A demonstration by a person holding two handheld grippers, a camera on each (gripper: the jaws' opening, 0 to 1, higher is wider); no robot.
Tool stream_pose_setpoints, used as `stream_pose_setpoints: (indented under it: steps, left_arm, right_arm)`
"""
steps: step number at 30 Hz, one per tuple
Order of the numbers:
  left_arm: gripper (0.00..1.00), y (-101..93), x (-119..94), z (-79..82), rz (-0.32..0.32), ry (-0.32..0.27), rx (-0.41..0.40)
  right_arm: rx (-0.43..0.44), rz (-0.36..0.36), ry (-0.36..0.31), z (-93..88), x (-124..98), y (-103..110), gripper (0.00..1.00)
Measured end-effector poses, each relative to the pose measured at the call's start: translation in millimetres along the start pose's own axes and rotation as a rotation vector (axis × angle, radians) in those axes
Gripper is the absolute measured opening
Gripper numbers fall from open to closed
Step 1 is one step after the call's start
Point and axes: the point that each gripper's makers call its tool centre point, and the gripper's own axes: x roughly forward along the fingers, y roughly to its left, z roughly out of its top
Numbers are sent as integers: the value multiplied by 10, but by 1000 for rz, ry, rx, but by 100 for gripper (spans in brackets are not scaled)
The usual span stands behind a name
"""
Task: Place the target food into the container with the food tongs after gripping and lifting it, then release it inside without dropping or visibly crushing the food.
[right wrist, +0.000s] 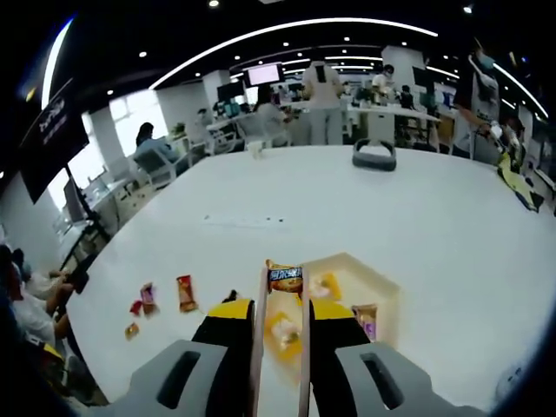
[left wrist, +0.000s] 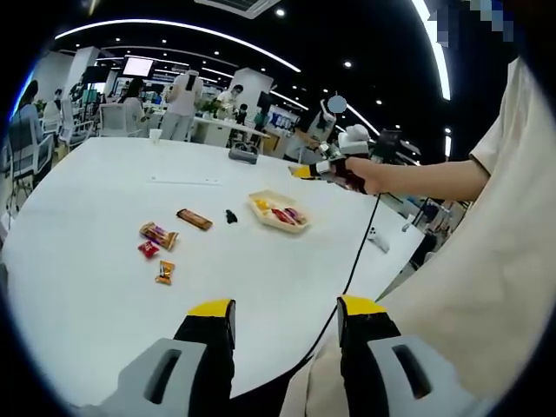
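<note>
Your right gripper [right wrist: 278, 314] pinched slim pale food tongs [right wrist: 259, 347] between black, yellow-tipped jaws, lower centre of right gripper view. Tong tips clamped glossy orange-and-dark snack packet [right wrist: 284, 279], held over far rim of shallow cream rectangular container [right wrist: 385, 280] holding several wrapped pieces. Your left gripper [left wrist: 287, 311] stood spread, nothing between jaws, bottom of left gripper view. Four loose crinkly wrapped snacks [left wrist: 159, 234] lay left of centre on smooth white table [left wrist: 104, 191].
</note>
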Motion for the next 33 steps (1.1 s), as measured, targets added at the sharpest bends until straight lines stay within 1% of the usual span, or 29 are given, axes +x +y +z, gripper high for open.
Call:
stream_pose_setpoints:
  steps: [33]
  left_arm:
    - [46,-54,-5,2,4,-8,4]
  right_arm:
    - [5,0,-6,27,-40,-58,24]
